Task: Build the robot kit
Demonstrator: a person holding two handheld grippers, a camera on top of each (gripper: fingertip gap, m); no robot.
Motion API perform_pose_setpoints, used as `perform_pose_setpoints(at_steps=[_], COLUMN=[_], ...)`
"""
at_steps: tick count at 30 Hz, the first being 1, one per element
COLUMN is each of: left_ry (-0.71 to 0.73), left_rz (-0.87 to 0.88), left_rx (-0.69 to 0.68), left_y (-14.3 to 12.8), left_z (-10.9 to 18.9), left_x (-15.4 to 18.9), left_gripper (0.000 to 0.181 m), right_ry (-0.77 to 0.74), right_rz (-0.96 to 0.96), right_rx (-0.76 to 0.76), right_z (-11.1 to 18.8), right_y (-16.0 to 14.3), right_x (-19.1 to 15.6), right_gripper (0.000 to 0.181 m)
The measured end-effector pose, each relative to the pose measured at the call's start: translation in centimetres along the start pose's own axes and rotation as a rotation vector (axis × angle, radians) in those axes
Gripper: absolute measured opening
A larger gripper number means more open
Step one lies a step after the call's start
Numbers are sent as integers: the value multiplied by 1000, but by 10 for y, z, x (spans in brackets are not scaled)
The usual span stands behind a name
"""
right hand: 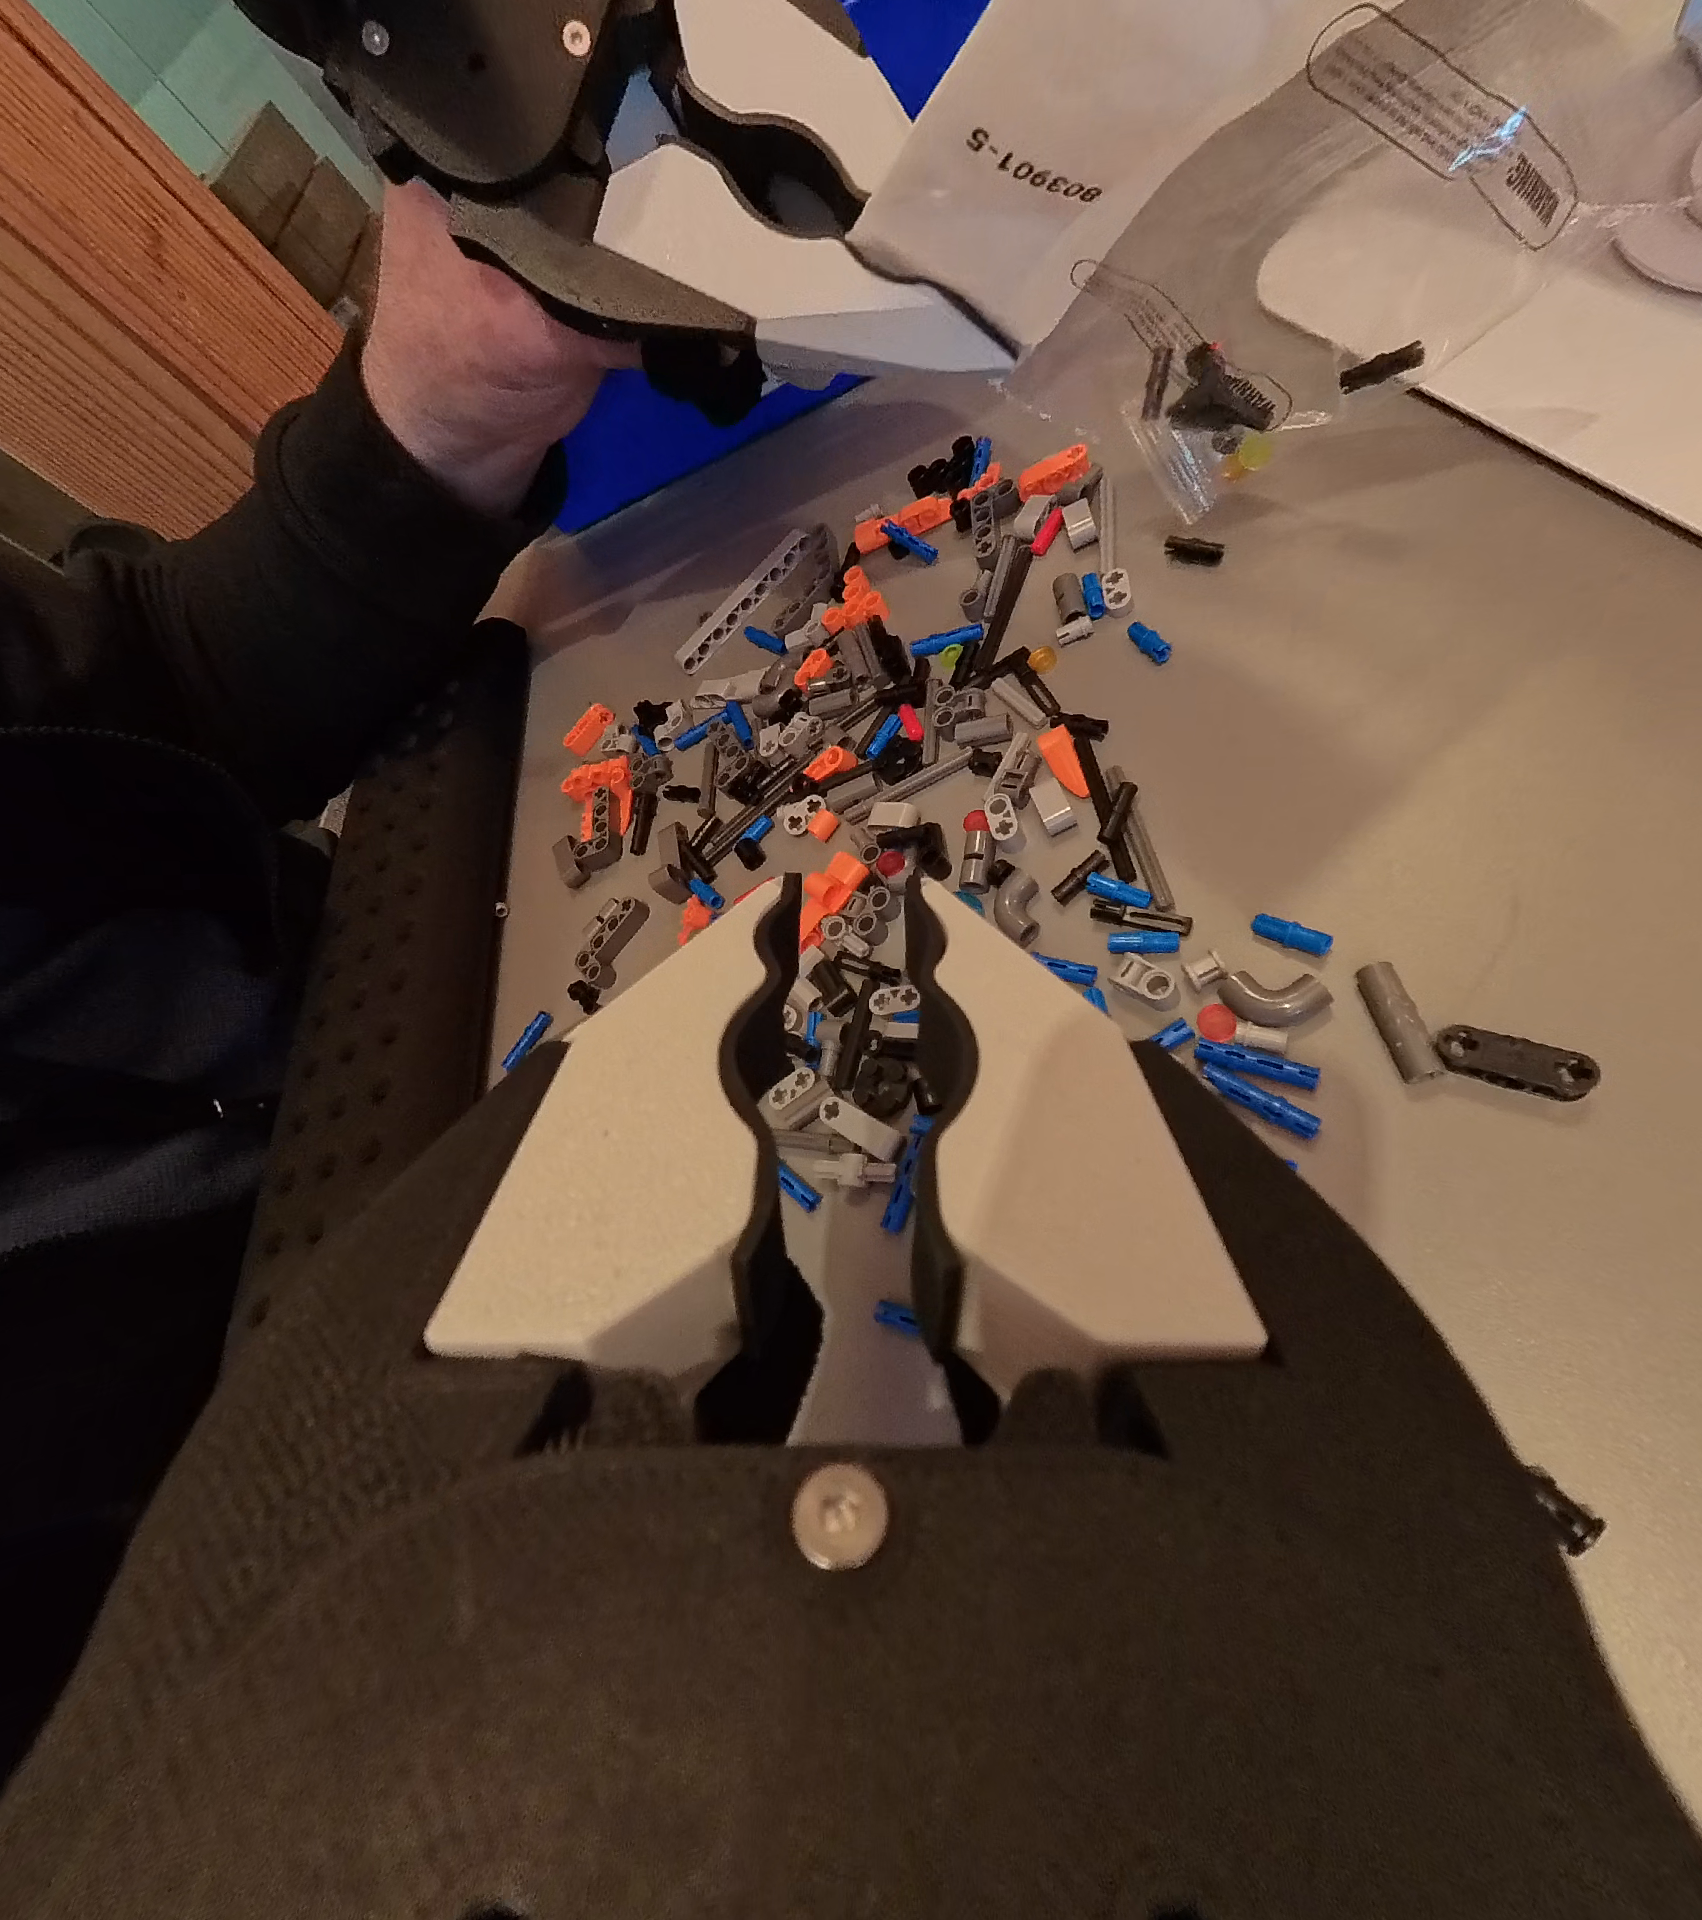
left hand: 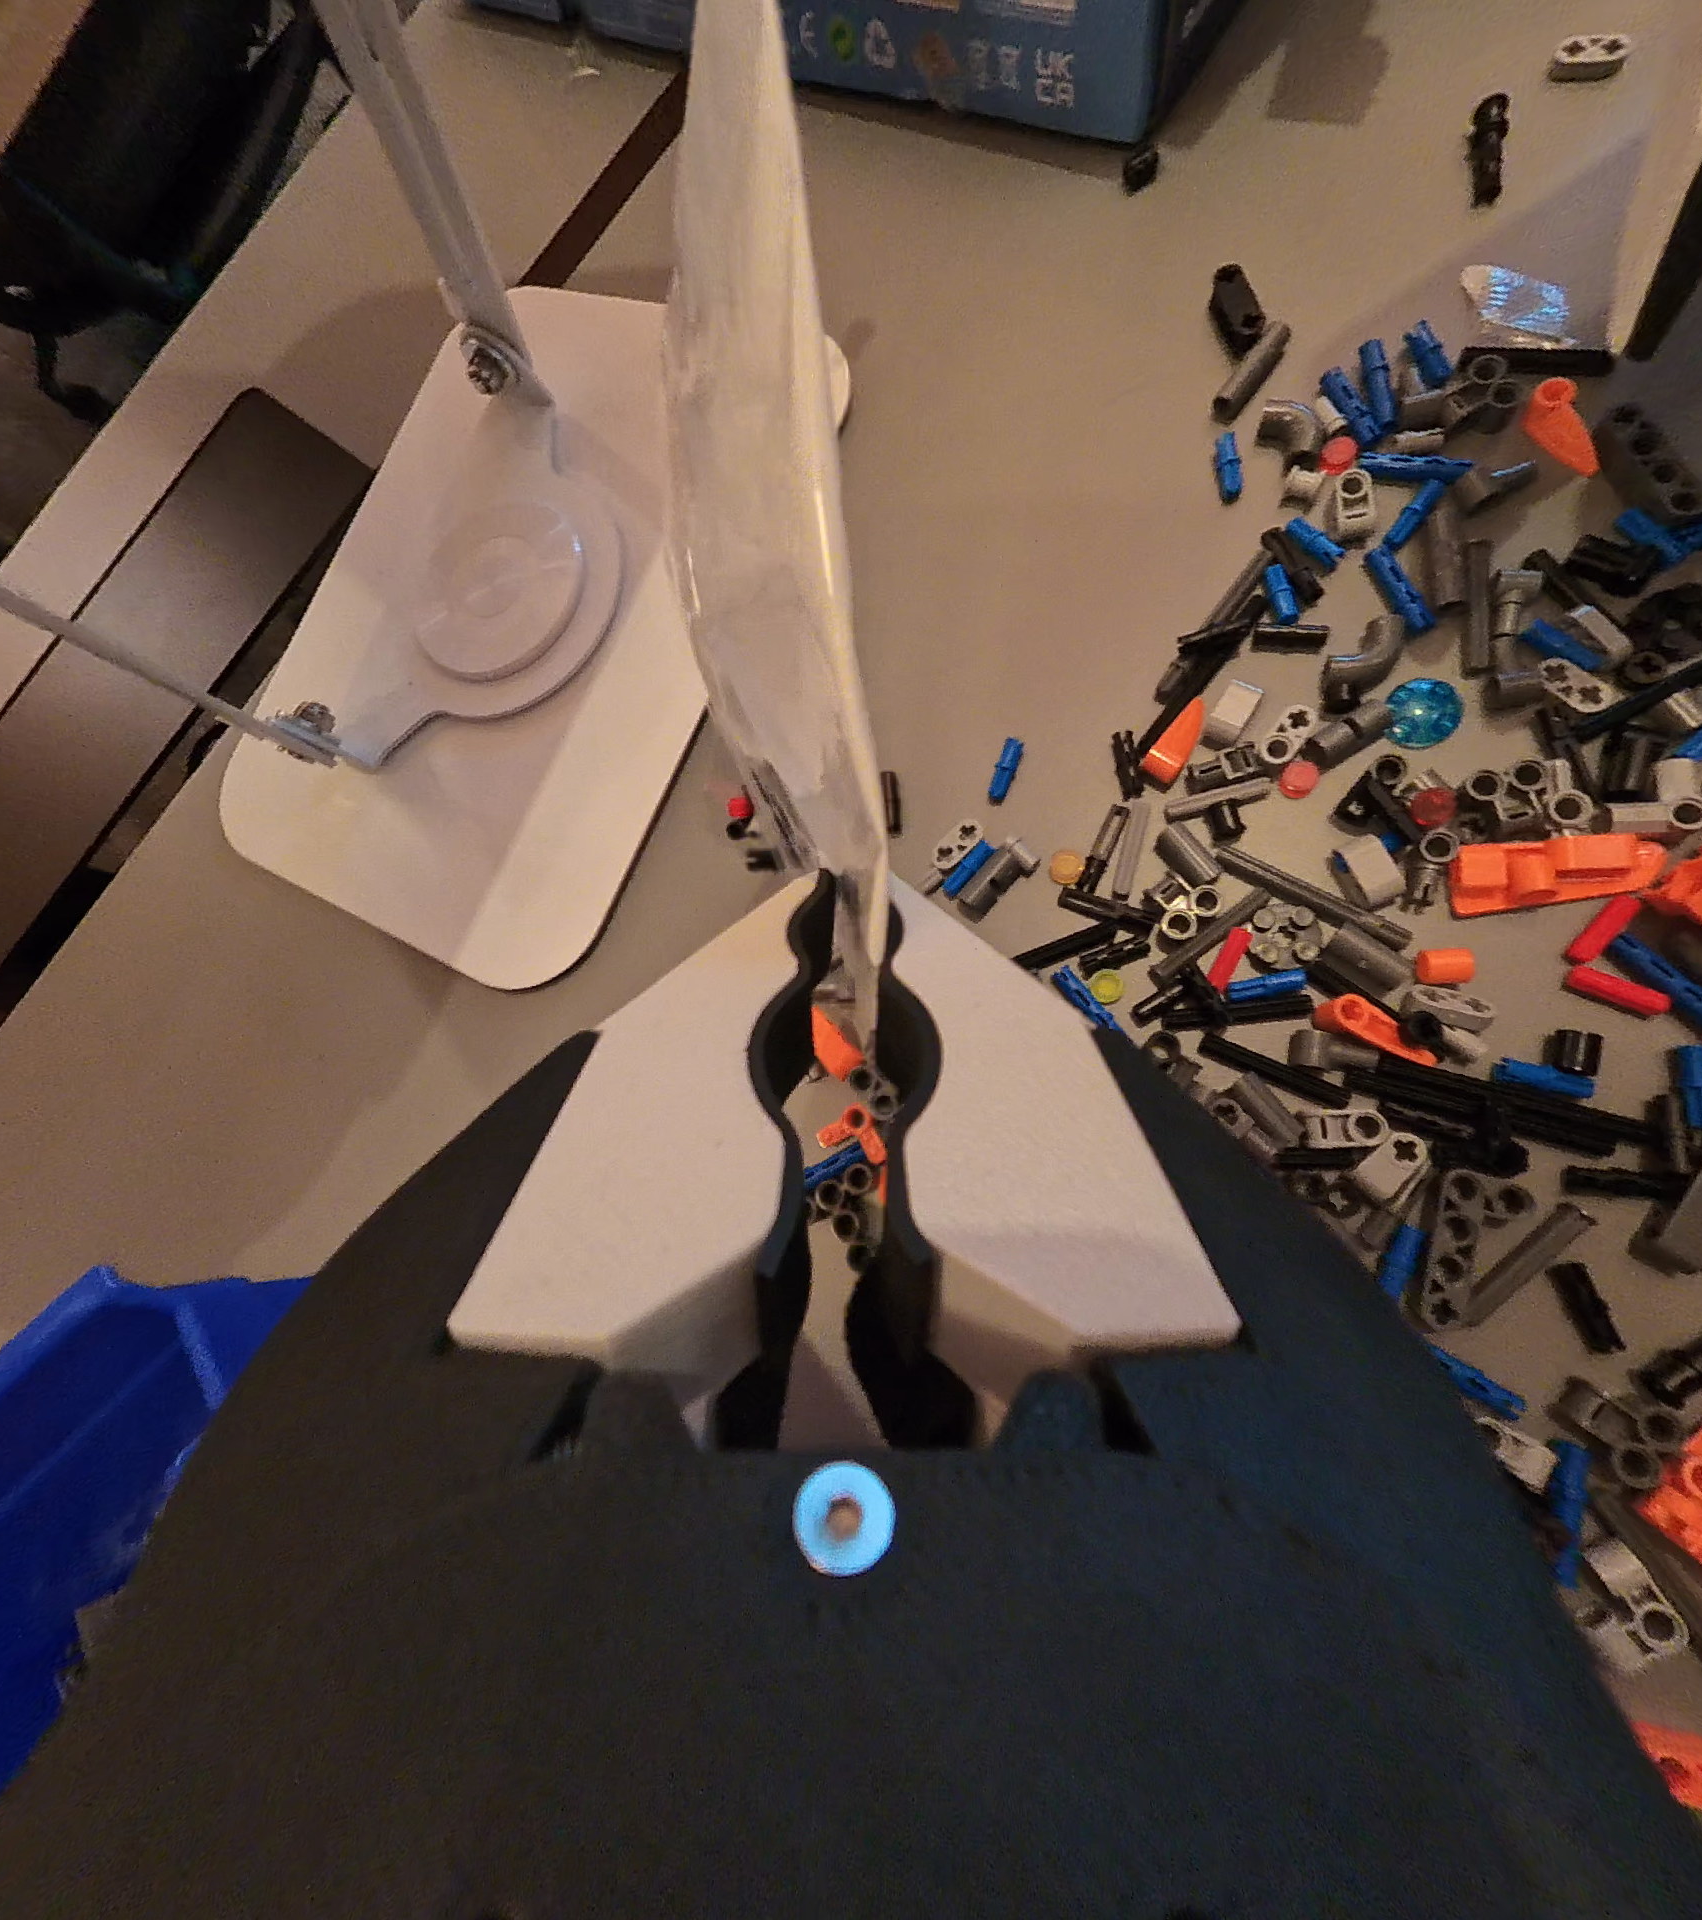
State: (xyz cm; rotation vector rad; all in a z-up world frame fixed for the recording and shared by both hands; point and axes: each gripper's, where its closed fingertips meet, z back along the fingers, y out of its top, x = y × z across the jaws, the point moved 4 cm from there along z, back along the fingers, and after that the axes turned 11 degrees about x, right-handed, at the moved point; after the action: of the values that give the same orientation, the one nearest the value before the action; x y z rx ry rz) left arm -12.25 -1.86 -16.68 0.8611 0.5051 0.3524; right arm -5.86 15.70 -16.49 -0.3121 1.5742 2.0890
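Here a grey table (right hand: 1449, 727) bears scattered bricks (right hand: 888, 727); left tool (left hand: 852, 904) pinches a clear bag (left hand: 764, 468), right tool (right hand: 852, 894) narrowly parted.

A home hobby desk is suggested: small plastic building pieces (right hand: 888, 748) are scattered over a grey tabletop (left hand: 982, 416), a white lamp base (left hand: 473, 727) is set beside them, and wooden panelling (right hand: 68, 312) is seen beyond.

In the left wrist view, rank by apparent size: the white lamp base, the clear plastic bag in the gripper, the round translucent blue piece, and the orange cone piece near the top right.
1. white lamp base
2. clear plastic bag, pinched by the left gripper; it is nearer the camera, so its true size is unsure
3. orange cone piece and round translucent blue piece: too alike to rank
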Motion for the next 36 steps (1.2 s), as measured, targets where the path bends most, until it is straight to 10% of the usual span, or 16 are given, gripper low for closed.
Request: perform_pose_setpoints(at_steps=[36], left_ry=[134], left_rz=[90], left_rx=[62], left_y=[11], left_z=[33], left_x=[-15], left_gripper=[43], right_ry=[-3], right_rz=[3], right_rx=[9], right_z=[2], right_y=[2], right_x=[1], right_gripper=[17])
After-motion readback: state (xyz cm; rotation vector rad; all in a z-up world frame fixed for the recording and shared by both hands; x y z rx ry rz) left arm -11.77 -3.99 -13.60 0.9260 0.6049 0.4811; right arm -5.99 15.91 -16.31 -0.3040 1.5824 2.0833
